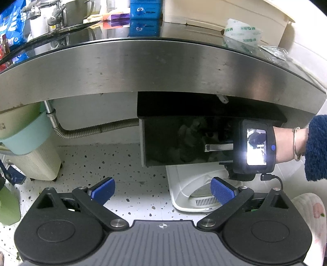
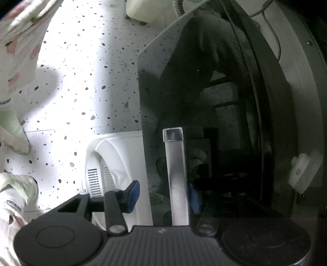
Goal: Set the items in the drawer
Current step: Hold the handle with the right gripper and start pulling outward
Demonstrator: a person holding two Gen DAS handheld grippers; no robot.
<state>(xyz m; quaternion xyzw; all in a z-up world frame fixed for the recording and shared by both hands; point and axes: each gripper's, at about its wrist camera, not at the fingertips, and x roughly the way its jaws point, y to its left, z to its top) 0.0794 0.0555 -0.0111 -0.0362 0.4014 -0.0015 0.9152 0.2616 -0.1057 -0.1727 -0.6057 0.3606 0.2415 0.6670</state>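
A glossy black drawer front [image 1: 179, 143] hangs under a steel counter [image 1: 155, 67]; its silver bar handle [image 1: 218, 147] shows at the right. My right gripper [image 1: 253, 151], seen from behind with its lit screen, is at that handle. In the right wrist view the handle [image 2: 176, 174] runs between my blue fingertips [image 2: 132, 194], which stand apart around it without clearly squeezing it. The right gripper [image 2: 163, 196] is rolled sideways. My left gripper [image 1: 162, 190] is open and empty, low over the speckled floor [image 1: 114, 159] in front of the drawer.
On the counter are a roll of tape [image 1: 242, 33], a blue box [image 1: 145, 9], a beige box [image 1: 224, 18], cups and snack bags. Below are a flexible metal hose [image 1: 96, 129], a cream bin with teal lid [image 1: 30, 147] and a white appliance [image 1: 194, 192] on the floor.
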